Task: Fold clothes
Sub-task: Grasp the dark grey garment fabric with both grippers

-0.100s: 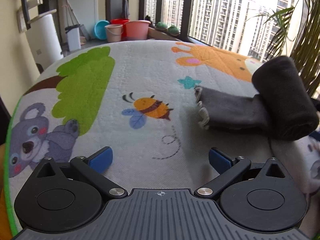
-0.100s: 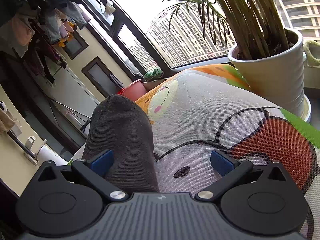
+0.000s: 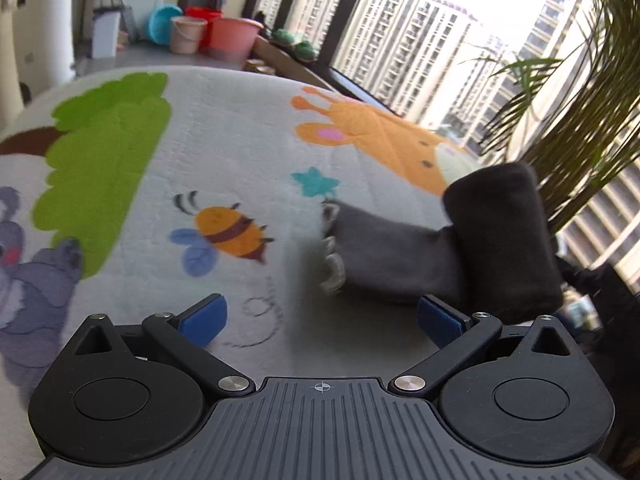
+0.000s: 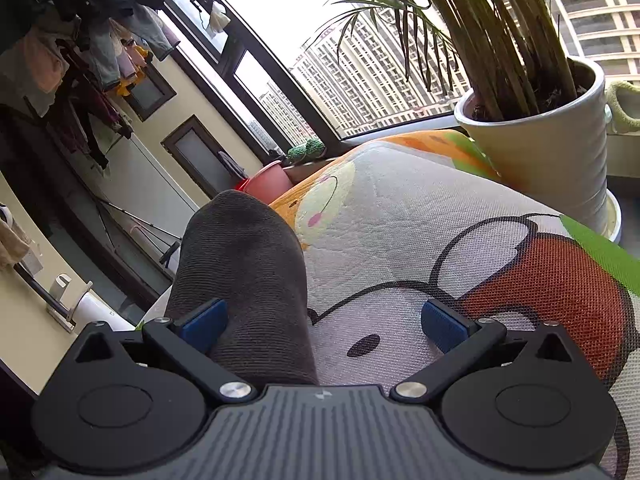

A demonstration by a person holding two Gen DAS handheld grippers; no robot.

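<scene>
A dark grey sock (image 3: pixel 400 264) lies on the cartoon-print mat (image 3: pixel 240 128), its pale frilled cuff (image 3: pixel 332 256) toward the bee print. Its other end is folded up into a thick dark roll (image 3: pixel 504 236) at the right. My left gripper (image 3: pixel 320 320) is open and empty, just in front of the sock. In the right wrist view the dark sock (image 4: pixel 248 280) rises between the jaws beside the left blue pad (image 4: pixel 204 324). My right gripper (image 4: pixel 324 324) is open and the jaws stand wide, not closed on the sock.
A potted palm in a white pot (image 4: pixel 552 148) stands at the mat's far right edge. Pink, red and blue buckets (image 3: pixel 216 36) sit beyond the mat by the window. Clothes hang on a rack (image 4: pixel 80 60) at the left.
The left wrist view has shifted closer to the sock and is blurred by motion. The right wrist view is nearly unchanged.
</scene>
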